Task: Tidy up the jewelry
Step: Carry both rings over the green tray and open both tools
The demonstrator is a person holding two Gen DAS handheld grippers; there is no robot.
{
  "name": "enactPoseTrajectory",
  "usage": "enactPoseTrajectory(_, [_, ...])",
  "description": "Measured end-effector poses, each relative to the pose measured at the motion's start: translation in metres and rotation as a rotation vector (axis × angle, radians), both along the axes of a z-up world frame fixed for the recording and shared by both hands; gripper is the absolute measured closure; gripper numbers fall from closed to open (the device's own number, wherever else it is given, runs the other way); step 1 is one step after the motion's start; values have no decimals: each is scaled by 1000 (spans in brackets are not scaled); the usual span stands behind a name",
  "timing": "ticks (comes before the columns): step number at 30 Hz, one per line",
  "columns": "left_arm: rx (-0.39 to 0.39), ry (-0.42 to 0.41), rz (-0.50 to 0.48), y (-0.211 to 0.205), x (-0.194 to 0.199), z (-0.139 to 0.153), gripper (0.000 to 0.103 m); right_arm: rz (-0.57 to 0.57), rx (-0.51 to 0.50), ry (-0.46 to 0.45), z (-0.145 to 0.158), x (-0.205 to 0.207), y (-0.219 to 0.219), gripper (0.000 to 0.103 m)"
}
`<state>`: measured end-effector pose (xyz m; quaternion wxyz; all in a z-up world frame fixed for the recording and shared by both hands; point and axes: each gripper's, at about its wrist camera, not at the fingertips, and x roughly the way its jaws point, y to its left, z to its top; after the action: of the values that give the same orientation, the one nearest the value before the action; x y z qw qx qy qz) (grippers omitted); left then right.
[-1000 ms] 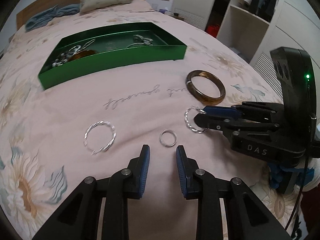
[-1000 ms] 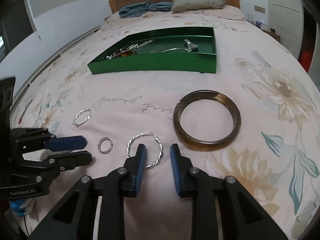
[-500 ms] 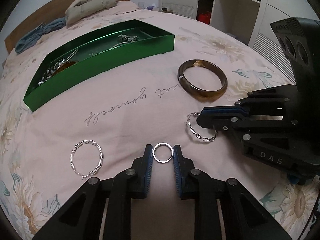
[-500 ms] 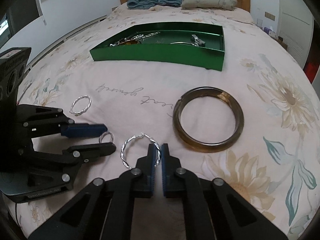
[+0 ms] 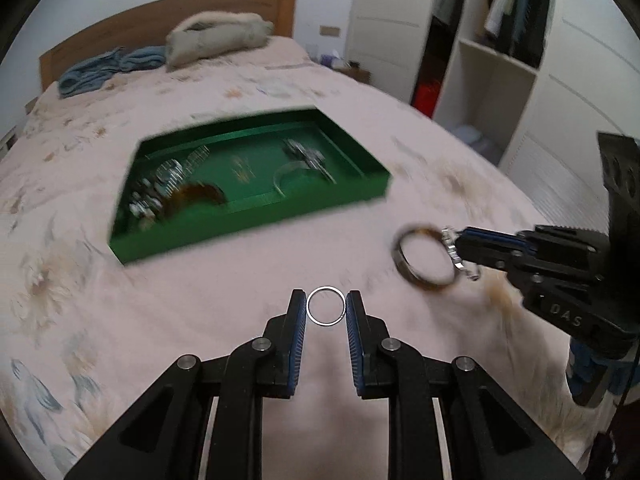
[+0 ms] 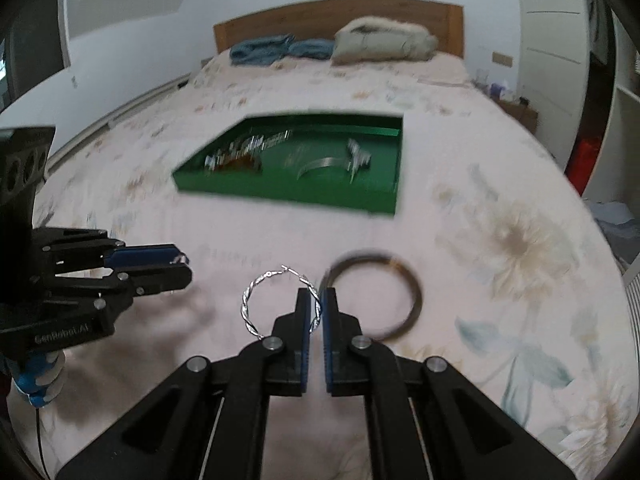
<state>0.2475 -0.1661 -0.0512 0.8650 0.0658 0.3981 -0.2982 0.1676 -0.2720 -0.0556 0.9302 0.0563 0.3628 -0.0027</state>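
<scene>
left gripper (image 5: 326,306) pinching ring (image 5: 326,305) | right gripper (image 6: 316,305) pinching hoop (image 6: 280,300) | tray (image 5: 256,220) far, ahead, slightly left; long axis left-right; left gripper nearer

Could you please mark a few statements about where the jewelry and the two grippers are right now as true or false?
1. The left gripper holds a small plain ring between its pads. True.
2. The right gripper is empty. False: it is shut on a twisted silver hoop.
3. The brown bangle lies on the bedspread, outside the green tray. True.
4. The green tray is empty. False: several blurred pieces of jewelry lie in it.
5. The green tray sits on the wardrobe shelf. False: it rests on the bedspread.
</scene>
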Motion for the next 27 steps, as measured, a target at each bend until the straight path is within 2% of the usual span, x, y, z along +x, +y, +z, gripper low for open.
enactPoseTrajectory(8, [-64,-17,117,15,89,59,83,-121,4,-145,79,54,-15,98])
enactPoseTrajectory(12, [-86,25,179,17,127,63,83,-160,10,-163,96,91,-16,98])
enactPoseTrajectory(16, [-47,54,206,8,154,49,83,-168,8,-127,85,133,-11,98])
enactPoseTrajectory(21, [19,91,224,-7,186,20,83,-152,28,-47,49,182,-10,98])
enactPoseTrajectory(27, [122,122,234,-22,213,-20,83,-173,-6,117,-3,231,-21,98])
